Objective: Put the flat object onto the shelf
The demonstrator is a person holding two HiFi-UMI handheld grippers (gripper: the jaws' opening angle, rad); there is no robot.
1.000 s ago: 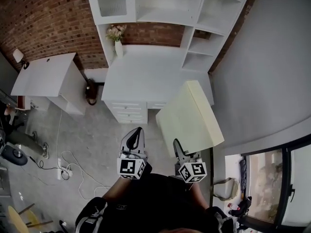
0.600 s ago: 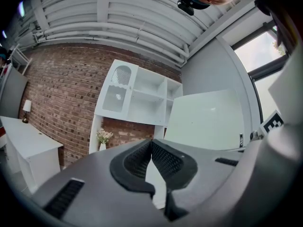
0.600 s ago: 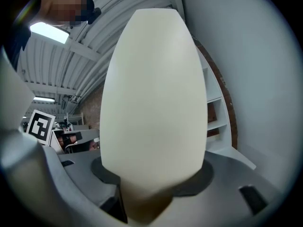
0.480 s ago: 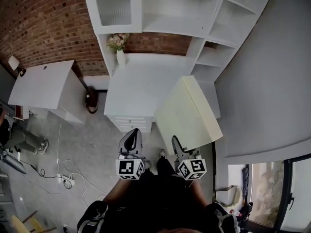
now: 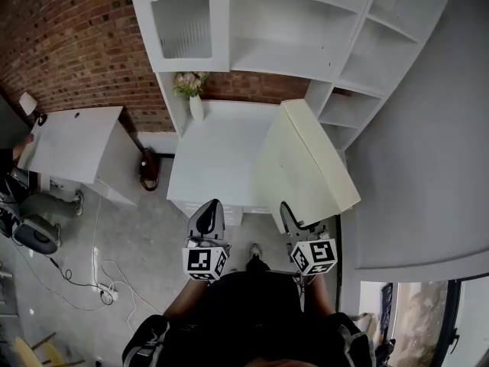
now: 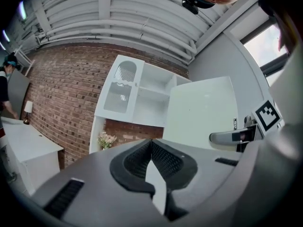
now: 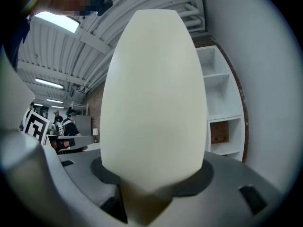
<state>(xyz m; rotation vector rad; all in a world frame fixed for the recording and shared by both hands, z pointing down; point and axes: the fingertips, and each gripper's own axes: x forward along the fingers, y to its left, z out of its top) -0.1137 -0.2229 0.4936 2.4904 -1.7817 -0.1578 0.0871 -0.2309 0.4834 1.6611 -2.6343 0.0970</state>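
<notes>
Both reach forward side by side: right tongs [image 5: 285, 211] clamp the cream board [image 5: 306, 167], left tongs [image 5: 212, 207] closed, empty.

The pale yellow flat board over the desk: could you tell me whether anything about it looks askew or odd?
Yes: the pale yellow flat board seems to rest on nothing. The right gripper clamps its near end alone, so it juts out tilted above the white desk. No damage or spill shows.

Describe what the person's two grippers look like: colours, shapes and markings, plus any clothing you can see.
Both the left gripper and right gripper have grey tapering jaws with dark ribbed pads. Each carries a white cube printed with black square markers. The person wears dark clothing.
</notes>
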